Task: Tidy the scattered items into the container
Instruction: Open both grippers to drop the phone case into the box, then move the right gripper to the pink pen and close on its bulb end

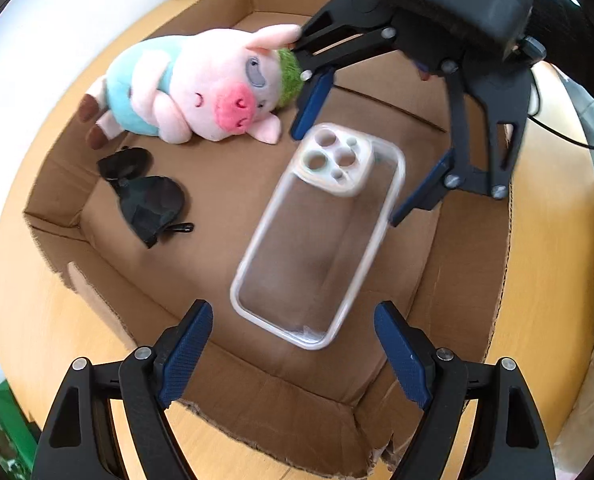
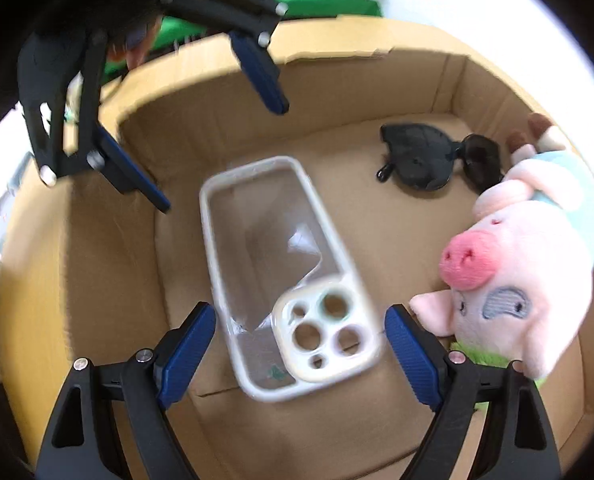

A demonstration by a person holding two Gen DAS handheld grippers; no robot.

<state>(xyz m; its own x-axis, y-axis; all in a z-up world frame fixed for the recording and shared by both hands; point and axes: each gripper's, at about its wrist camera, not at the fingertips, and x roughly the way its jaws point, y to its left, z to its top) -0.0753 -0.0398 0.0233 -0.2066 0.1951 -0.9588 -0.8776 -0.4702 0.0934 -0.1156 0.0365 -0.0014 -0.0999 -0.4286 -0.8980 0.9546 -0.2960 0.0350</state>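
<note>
A clear phone case (image 1: 317, 236) lies blurred over the floor of the cardboard box (image 1: 457, 272), touching neither gripper. It also shows in the right wrist view (image 2: 281, 272). A pink pig plush (image 1: 201, 88) and black sunglasses (image 1: 145, 192) lie inside the box. My left gripper (image 1: 293, 352) is open above the box's near wall. My right gripper (image 1: 353, 168) is open over the case's camera end. In the right wrist view my right gripper (image 2: 301, 352) is open around the case's end, the left gripper (image 2: 225, 156) is open opposite, the plush (image 2: 521, 280) lies right and the sunglasses (image 2: 437, 160) behind.
The box (image 2: 109, 280) stands on a light wooden table (image 1: 37, 300). Its near rim is torn and ragged. A green object (image 2: 329, 0) and foliage lie beyond the table. A dark cable (image 1: 569, 136) runs off at the right.
</note>
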